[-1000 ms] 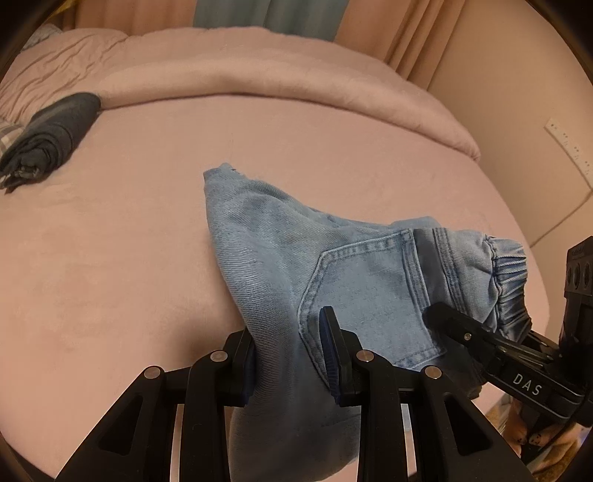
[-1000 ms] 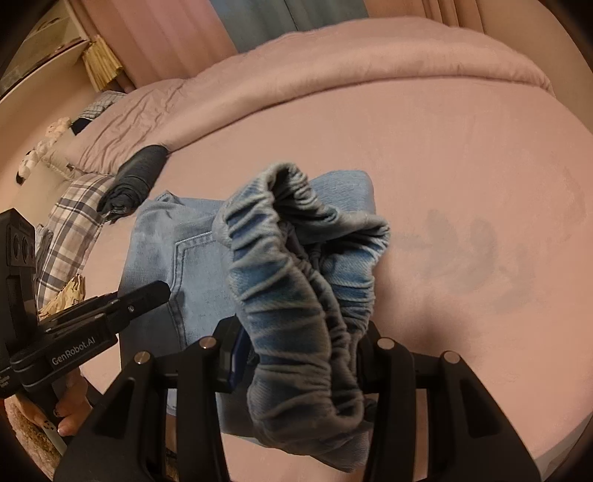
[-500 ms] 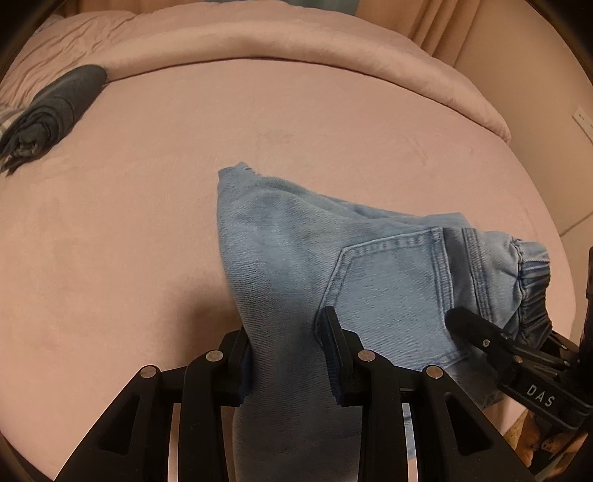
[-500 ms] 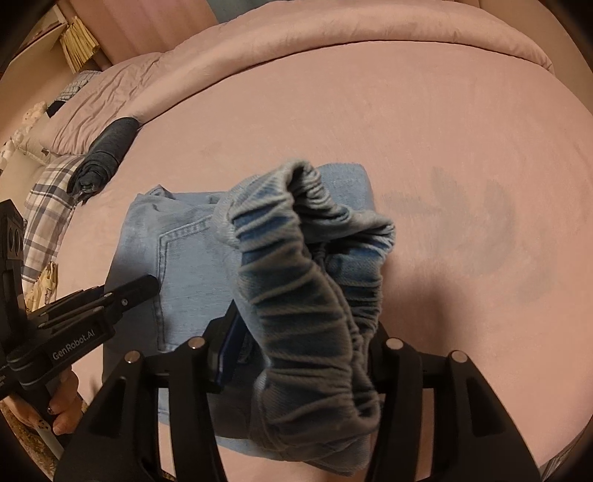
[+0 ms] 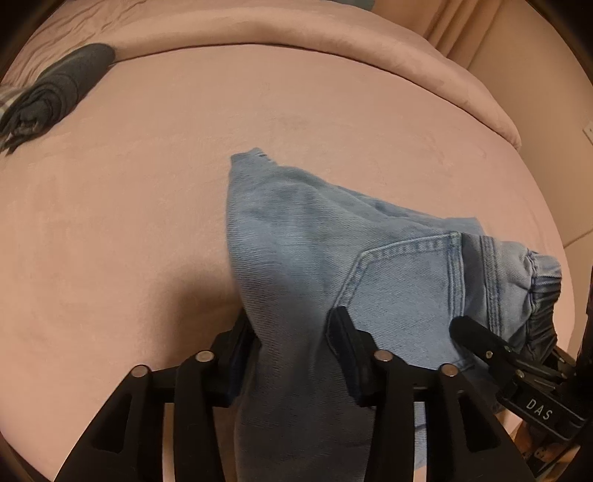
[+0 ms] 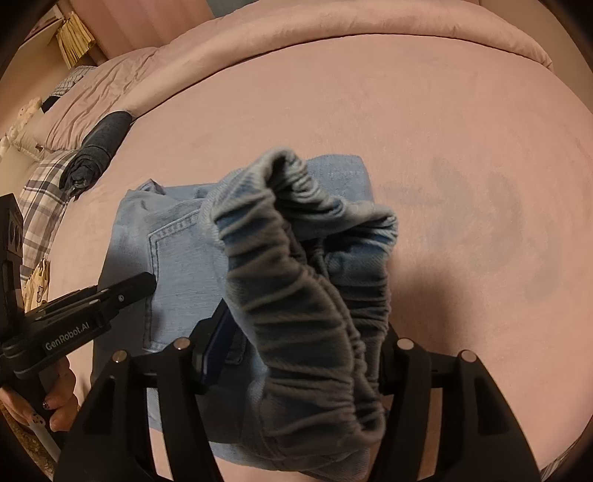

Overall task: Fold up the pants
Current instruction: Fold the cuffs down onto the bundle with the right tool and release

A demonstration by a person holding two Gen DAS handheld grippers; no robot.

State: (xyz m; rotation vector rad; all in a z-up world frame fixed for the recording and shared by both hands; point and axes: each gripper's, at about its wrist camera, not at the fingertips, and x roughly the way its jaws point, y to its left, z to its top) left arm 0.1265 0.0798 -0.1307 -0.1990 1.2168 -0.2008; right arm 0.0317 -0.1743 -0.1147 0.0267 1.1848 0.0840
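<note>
Light blue denim pants point(image 5: 307, 256) lie partly folded on the pink bed point(image 5: 111, 222), back pocket up. My left gripper point(image 5: 292, 333) is shut on a bunched fold of the pants at the near edge. My right gripper point(image 6: 296, 356) is shut on the elastic waistband point(image 6: 307, 296) and holds it raised above the rest of the pants point(image 6: 178, 252). The right gripper also shows in the left wrist view point(image 5: 493, 348) at the lower right. The left gripper shows in the right wrist view point(image 6: 111, 300) at the left.
A rolled dark grey garment point(image 5: 55, 89) lies at the far left of the bed; it also shows in the right wrist view point(image 6: 98, 148). A pink duvet point(image 5: 296, 33) is heaped along the back. A plaid pillow point(image 6: 40, 200) lies at the left. Beige wall point(image 5: 548, 92) is at the right.
Both grippers have moved forward over the bed with the pants still held. The far corner of the pants lies nearer the middle of the view.
</note>
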